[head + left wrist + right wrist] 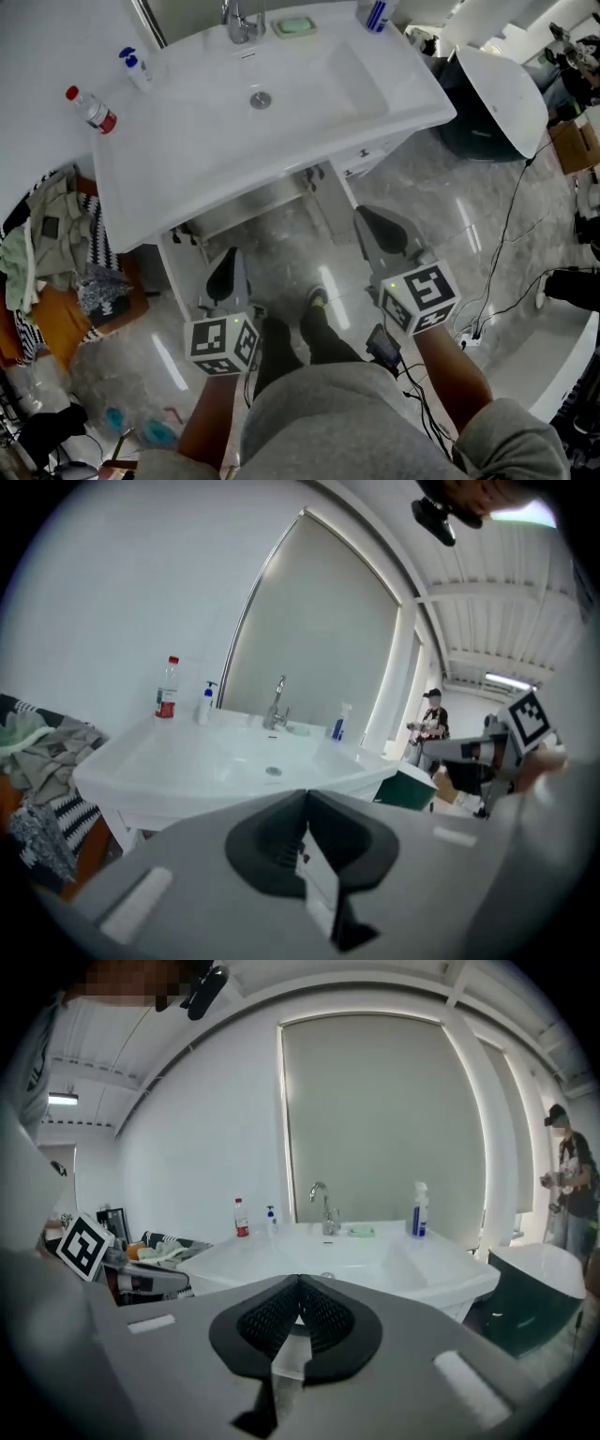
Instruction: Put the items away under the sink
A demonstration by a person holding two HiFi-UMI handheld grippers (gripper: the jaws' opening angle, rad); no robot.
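Note:
On the white sink (178, 159) stand a clear bottle with a red cap (92, 110) and a small pump bottle (136, 67) at the back left. A green soap (293, 26) lies beside the faucet (242, 21), and a blue spray bottle (377, 13) stands at the back right. The same spray bottle (419, 1211) and red-capped bottle (168, 688) show in the gripper views. My left gripper (225, 262) and right gripper (370, 223) hover low in front of the sink, both shut with nothing held. The open space under the sink (272, 202) lies just beyond them.
A pile of clothes (42, 244) sits at the left of the sink. At the right are a dark bin with a white lid (506, 94), a cardboard box (577, 145) and floor cables (511, 225). A person (567, 1185) stands far off to the right.

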